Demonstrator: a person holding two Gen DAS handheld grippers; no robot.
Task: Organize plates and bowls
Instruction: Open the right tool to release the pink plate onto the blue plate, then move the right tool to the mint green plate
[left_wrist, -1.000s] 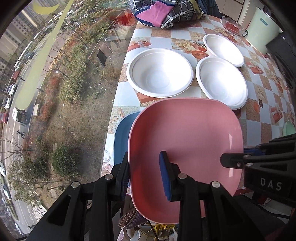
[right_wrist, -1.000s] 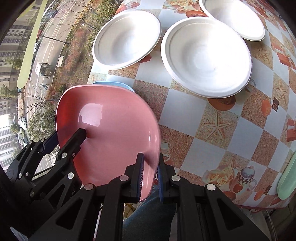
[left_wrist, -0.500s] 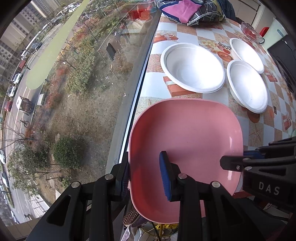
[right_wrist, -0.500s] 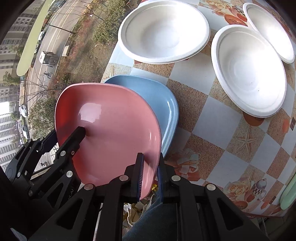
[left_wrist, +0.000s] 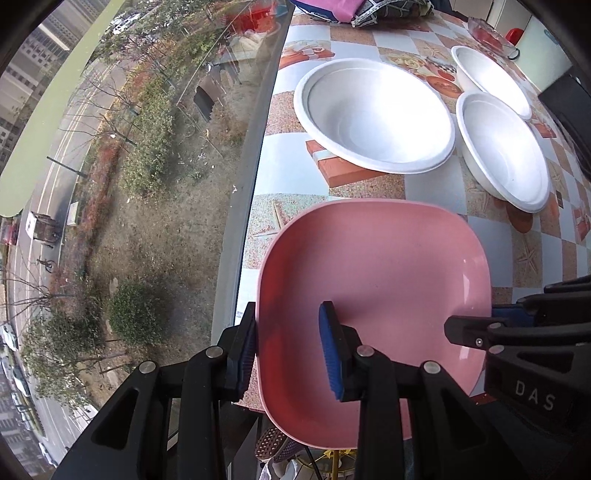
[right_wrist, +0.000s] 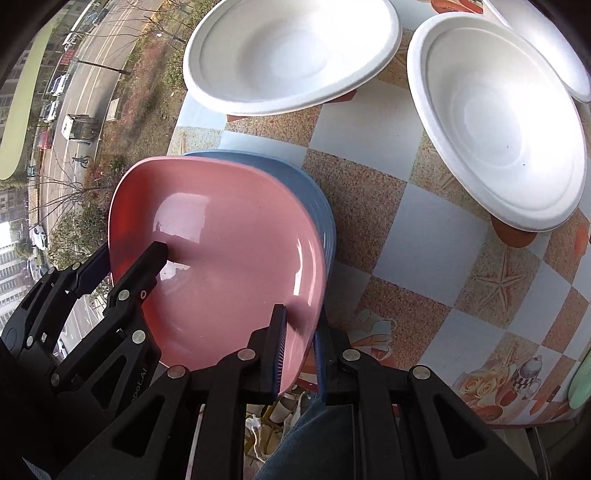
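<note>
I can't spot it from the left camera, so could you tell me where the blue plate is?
In the right wrist view, the blue plate lies directly under the pink plate, at the table's window-side corner.

blue plate (right_wrist: 314, 192) mostly hidden under pink plate (right_wrist: 221, 251), third white bowl (right_wrist: 546, 40) cut off by frame edge

Checkered table (right_wrist: 436, 236): three white bowls (right_wrist: 291, 55) across frame top, blue plate (right_wrist: 321, 206) at left edge, cloth bundle (left_wrist: 354, 7) far end.
</note>
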